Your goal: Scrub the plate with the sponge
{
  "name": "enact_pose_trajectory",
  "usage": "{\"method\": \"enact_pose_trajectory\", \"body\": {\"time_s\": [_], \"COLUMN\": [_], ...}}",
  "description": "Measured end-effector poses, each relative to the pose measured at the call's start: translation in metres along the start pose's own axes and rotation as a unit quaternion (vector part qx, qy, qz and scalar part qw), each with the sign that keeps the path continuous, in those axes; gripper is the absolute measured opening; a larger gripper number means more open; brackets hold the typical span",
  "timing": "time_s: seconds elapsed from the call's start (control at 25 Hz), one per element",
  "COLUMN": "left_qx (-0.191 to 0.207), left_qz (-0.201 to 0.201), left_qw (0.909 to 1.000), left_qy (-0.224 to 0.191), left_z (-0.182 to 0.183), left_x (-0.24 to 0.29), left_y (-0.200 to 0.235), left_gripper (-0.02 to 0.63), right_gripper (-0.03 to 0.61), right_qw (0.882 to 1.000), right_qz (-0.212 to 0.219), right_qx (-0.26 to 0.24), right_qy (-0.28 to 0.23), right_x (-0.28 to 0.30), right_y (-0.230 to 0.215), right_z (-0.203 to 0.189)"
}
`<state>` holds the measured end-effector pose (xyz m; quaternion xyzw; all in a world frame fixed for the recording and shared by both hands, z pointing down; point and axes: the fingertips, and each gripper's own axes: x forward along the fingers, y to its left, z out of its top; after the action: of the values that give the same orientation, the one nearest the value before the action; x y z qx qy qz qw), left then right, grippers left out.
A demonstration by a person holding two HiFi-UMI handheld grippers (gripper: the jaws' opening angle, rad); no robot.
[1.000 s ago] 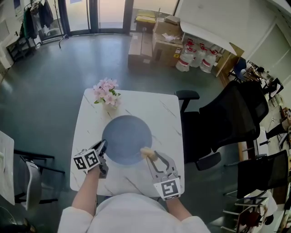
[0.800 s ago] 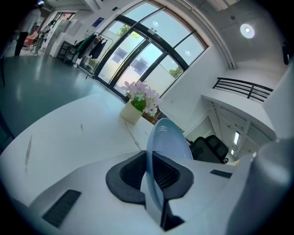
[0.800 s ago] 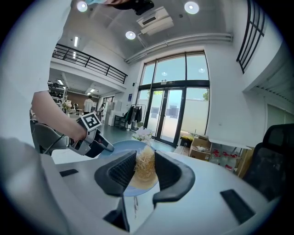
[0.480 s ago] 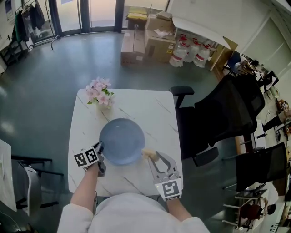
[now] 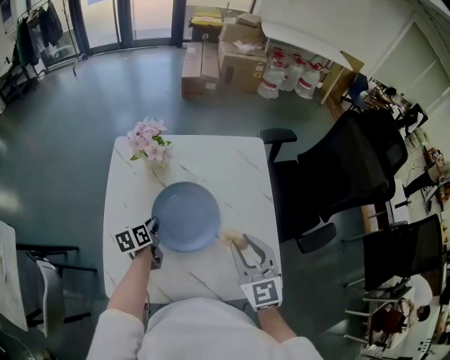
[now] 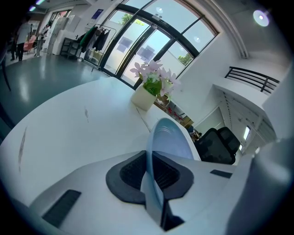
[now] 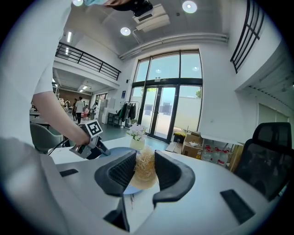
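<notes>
Pinching the round blue plate (image 5: 186,214) is the left hand-held gripper (image 5: 154,226); the right hand-held gripper (image 5: 243,247) squeezes a fibrous sponge (image 7: 145,169).

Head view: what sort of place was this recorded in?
Probably an office or workshop hall, not a kitchen: black office chairs, stacked cardboard boxes and tall glass doors surround the white table.

There are 1 plate (image 5: 186,216), 1 sponge (image 5: 229,236), 1 vase (image 5: 156,160) and 2 claws (image 5: 152,227) (image 5: 238,244).

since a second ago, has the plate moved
Yes. The plate, shut in the left gripper, shows smaller against the table than before, so it has likely come down toward it.
</notes>
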<state>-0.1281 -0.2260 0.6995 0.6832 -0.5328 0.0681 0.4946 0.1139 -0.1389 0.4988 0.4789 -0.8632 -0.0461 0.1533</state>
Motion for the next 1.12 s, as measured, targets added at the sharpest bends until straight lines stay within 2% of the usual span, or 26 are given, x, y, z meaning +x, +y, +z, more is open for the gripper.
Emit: {"method": "enact_pose_trajectory", "body": {"time_s": [0.2,0.6,1.12], "left_qx": [-0.003,-0.006,0.011], "left_qz": [0.017,0.05,0.034], "left_qw": [0.9997,0.9976,0.9987], "left_qy": [0.015,0.049,0.037], "left_z": [-0.002,-0.015,-0.015], "left_x": [0.008,0.011,0.011], "left_y": [0.009,0.025,0.025], "left_gripper": [0.043,0.043,0.044], "right_gripper": [0.135,0.135,0.135], "right_qw": [1.0,1.0,1.0], "right_qz": [-0.006,-0.006,-0.003], "right_qx": [0.005,-0.001,-0.003], "right_qy": [0.015,0.011,0.006], "right_x": [-0.004,-0.004,-0.005], "right_y": [-0.002,0.001,0.003], "right_z": [-0.005,-0.002,0.001]}}
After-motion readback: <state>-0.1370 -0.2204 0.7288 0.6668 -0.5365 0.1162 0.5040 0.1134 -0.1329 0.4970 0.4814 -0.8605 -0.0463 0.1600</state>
